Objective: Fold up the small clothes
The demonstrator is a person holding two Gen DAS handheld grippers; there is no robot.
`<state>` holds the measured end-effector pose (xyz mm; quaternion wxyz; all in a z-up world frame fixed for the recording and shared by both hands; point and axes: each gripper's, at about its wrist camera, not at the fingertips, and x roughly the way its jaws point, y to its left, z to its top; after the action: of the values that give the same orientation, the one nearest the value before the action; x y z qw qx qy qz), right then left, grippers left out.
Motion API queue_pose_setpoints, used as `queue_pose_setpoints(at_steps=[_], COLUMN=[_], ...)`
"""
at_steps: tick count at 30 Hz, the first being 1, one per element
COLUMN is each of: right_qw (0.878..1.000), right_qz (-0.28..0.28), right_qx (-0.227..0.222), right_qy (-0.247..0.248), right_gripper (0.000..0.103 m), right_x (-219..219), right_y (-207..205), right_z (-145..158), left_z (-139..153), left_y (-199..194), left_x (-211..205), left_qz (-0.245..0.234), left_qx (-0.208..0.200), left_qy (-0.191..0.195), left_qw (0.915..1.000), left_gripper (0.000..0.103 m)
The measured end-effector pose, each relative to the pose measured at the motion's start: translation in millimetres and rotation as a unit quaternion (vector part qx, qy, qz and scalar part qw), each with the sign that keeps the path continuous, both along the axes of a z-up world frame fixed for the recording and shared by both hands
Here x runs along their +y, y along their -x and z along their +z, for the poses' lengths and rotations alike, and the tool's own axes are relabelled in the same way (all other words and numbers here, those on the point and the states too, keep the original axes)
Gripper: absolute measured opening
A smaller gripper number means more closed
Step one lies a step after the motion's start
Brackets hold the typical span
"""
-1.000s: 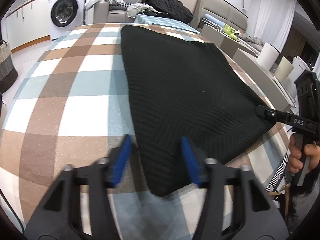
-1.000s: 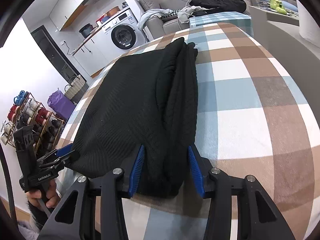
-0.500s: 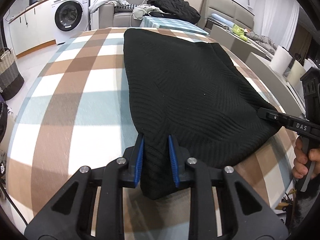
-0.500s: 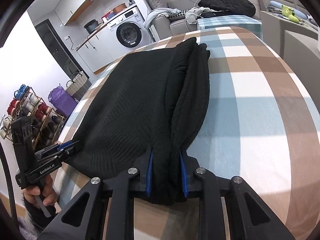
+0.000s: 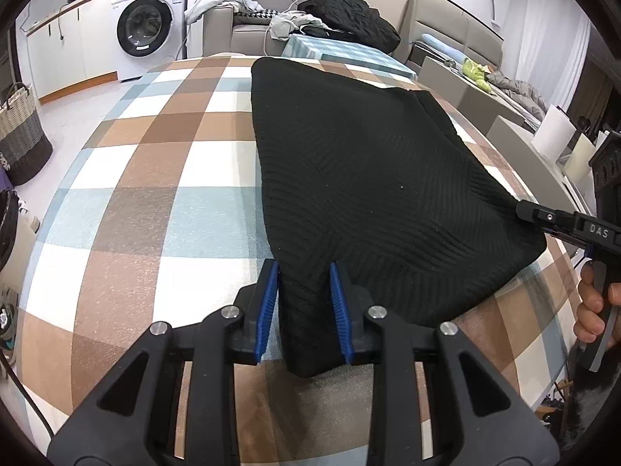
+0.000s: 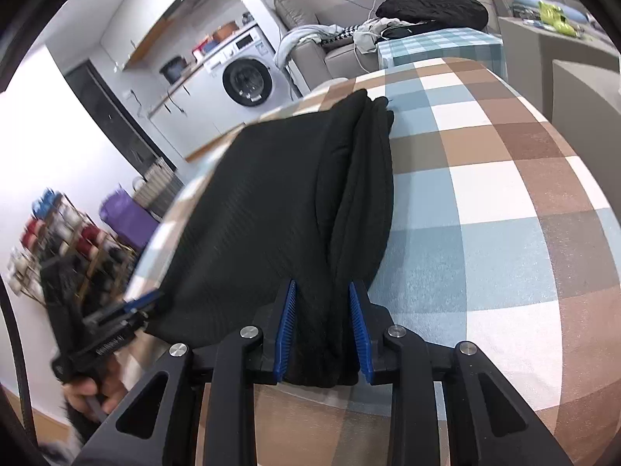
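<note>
A black ribbed knit garment [image 5: 368,174] lies spread on the table's checked cover [image 5: 155,194]. Its right side is folded into a thick ridge [image 6: 361,194]. My left gripper [image 5: 304,272] has the near left corner between its blue pads [image 5: 268,303]; the jaws are opening slightly with cloth still pinched. My right gripper [image 6: 321,287] grips the near right corner, its jaws also easing open while the cloth fills the gap. Each gripper shows in the other's view: the right [image 5: 522,209] at the cloth's edge, and the left [image 6: 151,299], blurred. A hand [image 5: 594,306] holds the right handle.
Beyond the table stand a washing machine [image 5: 145,31], a sofa piled with clothes [image 5: 349,19] and a small checked-covered stand [image 5: 341,54]. A woven basket [image 5: 19,132] sits on the floor to the left. A shoe rack [image 6: 58,240] and a purple bag [image 6: 124,217] stand by the wall.
Both grippers went from open around the garment's near corners to closed on them, then widened a little. The near edge is now drawn taut between them.
</note>
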<state>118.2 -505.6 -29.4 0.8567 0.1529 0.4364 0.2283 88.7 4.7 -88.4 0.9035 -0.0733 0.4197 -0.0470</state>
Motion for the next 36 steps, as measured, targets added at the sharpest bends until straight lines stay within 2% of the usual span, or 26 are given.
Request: queue_pose_setpoints(at_steps=[3, 7, 10, 11, 12, 13, 14, 15, 17, 18, 21, 27, 31, 36], right_qw=[1.0, 0.999, 0.995, 0.994, 0.992, 0.991, 0.99, 0.989, 0.988, 0.987, 0.986, 0.975, 0.972, 0.973], right_qz=[0.0, 0.012, 0.017, 0.018, 0.019, 0.019, 0.016, 0.013, 0.008, 0.008, 0.022, 0.024, 0.023, 0.023], right_qx=[0.005, -0.001, -0.041, -0.054, -0.071, -0.084, -0.099, -0.11, -0.132, -0.137, -0.155, -0.214, -0.228, -0.228], right_qy=[0.019, 0.048, 0.086, 0.095, 0.102, 0.103, 0.101, 0.097, 0.085, 0.08, 0.061, 0.055, 0.045, 0.031], right_gripper=[0.03, 0.03, 0.047, 0.059, 0.075, 0.083, 0.095, 0.1, 0.102, 0.102, 0.103, 0.103, 0.103, 0.103], right_x=[4, 11, 15, 16, 16, 16, 15, 14, 12, 12, 13, 18, 17, 14], right_y=[-1, 11, 26, 31, 36, 41, 46, 51, 60, 63, 77, 107, 116, 113], right_z=[-4, -6, 0, 3, 7, 10, 13, 16, 20, 22, 27, 31, 26, 18], left_z=[0, 3, 12, 15, 18, 22, 26, 30, 35, 37, 42, 37, 31, 29], left_y=[5, 17, 31, 35, 40, 46, 52, 58, 67, 71, 86, 102, 110, 113], left_x=[2, 5, 6, 6, 5, 3, 2, 0, -4, -5, -9, -12, -11, -14], left_qz=[0.006, 0.016, 0.02, 0.02, 0.021, 0.023, 0.023, 0.021, 0.017, 0.018, 0.021, 0.024, 0.026, 0.019], left_qx=[-0.002, -0.017, -0.045, -0.053, -0.065, -0.08, -0.096, -0.108, -0.121, -0.128, -0.159, -0.172, -0.181, -0.187], left_qy=[-0.003, -0.01, -0.017, -0.021, -0.026, -0.032, -0.035, -0.039, -0.049, -0.054, -0.061, -0.058, -0.046, -0.048], left_qw=[1.0, 0.9997, 0.9986, 0.9982, 0.9973, 0.996, 0.9945, 0.9932, 0.9913, 0.9901, 0.9852, 0.983, 0.9821, 0.9811], left_gripper=[0.031, 0.045, 0.058, 0.068, 0.074, 0.083, 0.084, 0.085, 0.1, 0.103, 0.102, 0.102, 0.102, 0.102])
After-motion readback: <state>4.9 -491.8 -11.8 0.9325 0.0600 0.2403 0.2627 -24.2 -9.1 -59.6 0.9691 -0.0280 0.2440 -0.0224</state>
